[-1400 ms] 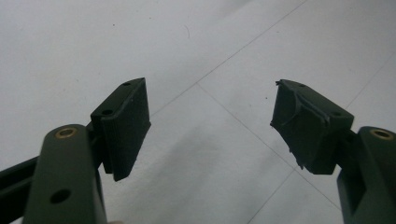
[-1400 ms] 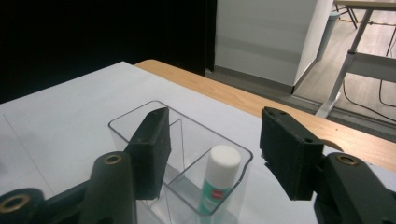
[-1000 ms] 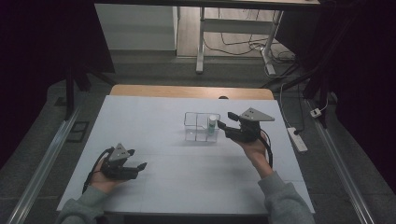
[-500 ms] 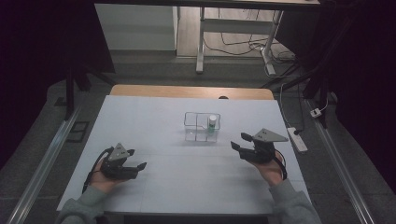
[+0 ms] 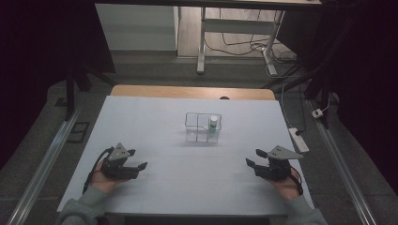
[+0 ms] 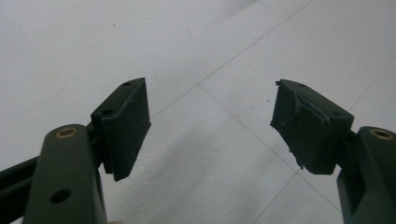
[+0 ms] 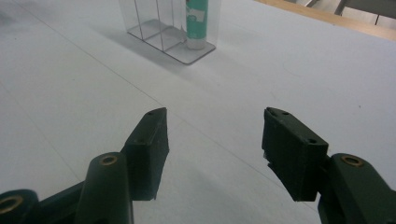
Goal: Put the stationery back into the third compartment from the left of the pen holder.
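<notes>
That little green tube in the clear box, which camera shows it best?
The right gripper view: the green tube stands close, upright in an end compartment of the clear box, though its top is cropped. The high view shows it whole but tiny.

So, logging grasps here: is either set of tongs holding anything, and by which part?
Nothing is held. The left tongs and right tongs both stand open over the bare table.
</notes>
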A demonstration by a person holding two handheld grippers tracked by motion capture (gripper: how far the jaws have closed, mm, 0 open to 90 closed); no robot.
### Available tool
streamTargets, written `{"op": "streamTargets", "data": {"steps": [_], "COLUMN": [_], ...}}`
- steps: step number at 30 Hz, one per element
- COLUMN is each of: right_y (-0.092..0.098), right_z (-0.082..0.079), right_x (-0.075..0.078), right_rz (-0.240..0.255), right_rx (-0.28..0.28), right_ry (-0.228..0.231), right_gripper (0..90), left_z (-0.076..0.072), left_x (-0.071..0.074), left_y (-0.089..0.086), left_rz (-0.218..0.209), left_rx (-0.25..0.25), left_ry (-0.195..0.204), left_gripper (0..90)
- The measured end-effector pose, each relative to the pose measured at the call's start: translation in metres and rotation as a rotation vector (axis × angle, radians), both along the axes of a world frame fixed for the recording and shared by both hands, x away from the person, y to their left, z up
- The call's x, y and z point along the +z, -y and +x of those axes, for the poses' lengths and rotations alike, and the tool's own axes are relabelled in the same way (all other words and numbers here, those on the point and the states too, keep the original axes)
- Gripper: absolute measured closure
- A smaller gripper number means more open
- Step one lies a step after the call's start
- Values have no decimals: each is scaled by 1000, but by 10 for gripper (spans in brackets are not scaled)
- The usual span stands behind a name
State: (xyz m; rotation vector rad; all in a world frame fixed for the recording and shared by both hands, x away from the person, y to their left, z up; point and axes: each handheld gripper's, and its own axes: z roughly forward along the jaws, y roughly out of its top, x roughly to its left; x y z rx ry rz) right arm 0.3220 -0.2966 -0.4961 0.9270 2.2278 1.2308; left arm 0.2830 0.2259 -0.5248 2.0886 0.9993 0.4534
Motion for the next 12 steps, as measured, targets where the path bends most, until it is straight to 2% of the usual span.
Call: {"op": "streamTargets", "data": {"steps": [12], "right_y": [-2], "right_z": [0], "right_x": [-2], "right_rz": [-20], "right_rx": [17], "right_ry": [0], "right_gripper": [384], "left_z": [0], "left_x": [0], "left_y": [0], "left_rz": [2], "left_rx": [-1], "left_ry": [1], "left_gripper": [273]}}
